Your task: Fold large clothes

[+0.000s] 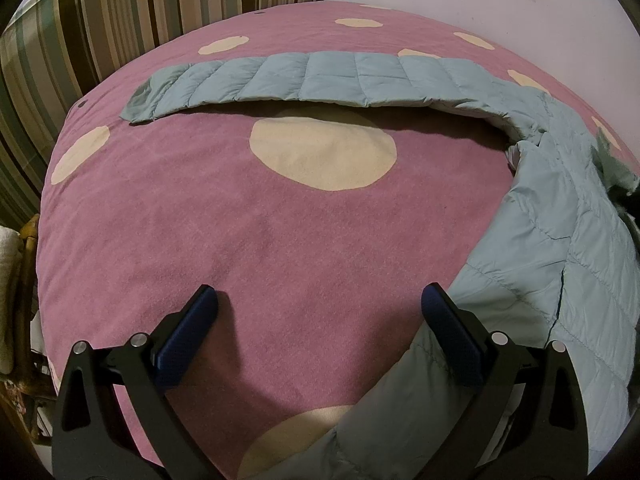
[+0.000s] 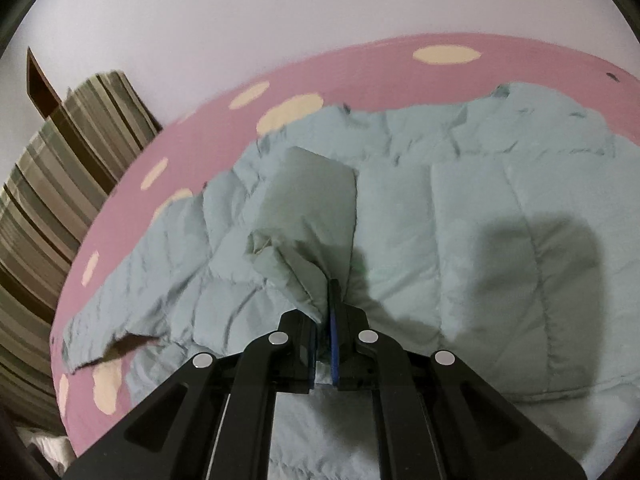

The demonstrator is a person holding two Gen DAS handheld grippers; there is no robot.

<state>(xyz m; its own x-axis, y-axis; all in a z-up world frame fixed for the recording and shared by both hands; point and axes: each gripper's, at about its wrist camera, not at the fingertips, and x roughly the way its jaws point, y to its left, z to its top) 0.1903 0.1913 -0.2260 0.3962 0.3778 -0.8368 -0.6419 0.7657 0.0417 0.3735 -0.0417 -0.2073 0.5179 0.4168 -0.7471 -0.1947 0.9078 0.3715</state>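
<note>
On the pink bedspread with cream dots [image 1: 248, 216] my pale blue quilted puffer jacket [image 1: 568, 264] lies spread out, one long sleeve [image 1: 304, 80] stretched flat across the far side, well apart from my left tongs [image 1: 320, 304]. Those tongs stand wide apart, holding nothing, with the jacket's hem just under the right-hand finger. My right tongs [image 2: 325, 312] are pinched tight on a bunched fold of the jacket [image 2: 460, 208], lifted above the body panel. Striped cushions [image 1: 80, 40] stand behind the bed.

left wrist: low, looking across pink bedspread [image 1: 280, 220] | right wrist: close above jacket [image 2: 460, 200] | shared: both
</note>
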